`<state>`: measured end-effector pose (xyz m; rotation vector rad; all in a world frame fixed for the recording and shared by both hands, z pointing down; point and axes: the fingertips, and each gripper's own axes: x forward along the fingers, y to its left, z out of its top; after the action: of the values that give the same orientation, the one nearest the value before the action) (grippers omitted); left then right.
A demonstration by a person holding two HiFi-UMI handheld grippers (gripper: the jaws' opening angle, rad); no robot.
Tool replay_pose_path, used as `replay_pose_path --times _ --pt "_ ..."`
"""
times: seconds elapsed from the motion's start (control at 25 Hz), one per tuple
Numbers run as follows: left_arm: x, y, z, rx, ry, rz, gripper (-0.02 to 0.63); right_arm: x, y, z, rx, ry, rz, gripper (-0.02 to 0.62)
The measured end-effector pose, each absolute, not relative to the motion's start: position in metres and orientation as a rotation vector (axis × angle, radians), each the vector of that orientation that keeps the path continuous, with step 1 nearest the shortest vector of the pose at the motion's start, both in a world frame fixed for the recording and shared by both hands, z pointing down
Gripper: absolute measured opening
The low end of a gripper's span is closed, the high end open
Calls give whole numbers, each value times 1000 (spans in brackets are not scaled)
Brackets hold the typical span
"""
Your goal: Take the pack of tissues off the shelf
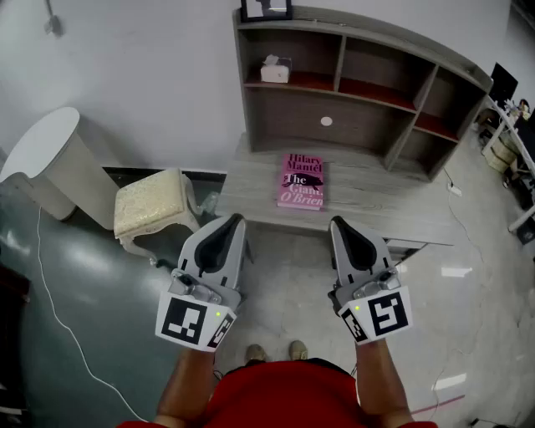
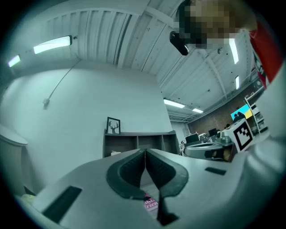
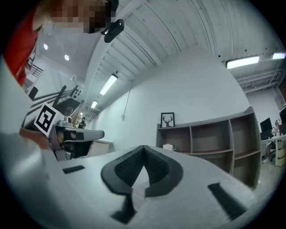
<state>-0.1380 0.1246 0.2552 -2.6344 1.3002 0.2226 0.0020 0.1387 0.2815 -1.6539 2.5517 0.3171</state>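
The pack of tissues (image 1: 274,70) is a small white box in the upper left compartment of the grey shelf unit (image 1: 368,50). It also shows small in the left gripper view (image 2: 115,152) and the right gripper view (image 3: 168,146). My left gripper (image 1: 235,220) and right gripper (image 1: 338,222) are held side by side in front of the low desk (image 1: 376,205), well short of the shelf. Both point toward the shelf. Each gripper's jaws are shut tip to tip with nothing between them (image 2: 145,153) (image 3: 144,153).
A pink book (image 1: 303,180) lies on the desk below the shelf. A framed picture (image 1: 267,8) stands on the shelf top. A cushioned stool (image 1: 155,209) and a round white table (image 1: 46,146) are to the left. Cluttered desks (image 1: 512,125) stand at the far right.
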Motion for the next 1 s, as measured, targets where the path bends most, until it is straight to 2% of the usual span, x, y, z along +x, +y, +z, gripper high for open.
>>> replay_pose_path --times 1.0 --pt "-55 71 250 -2560 1436 176 9 93 101 283 -1484 2560 277 5"
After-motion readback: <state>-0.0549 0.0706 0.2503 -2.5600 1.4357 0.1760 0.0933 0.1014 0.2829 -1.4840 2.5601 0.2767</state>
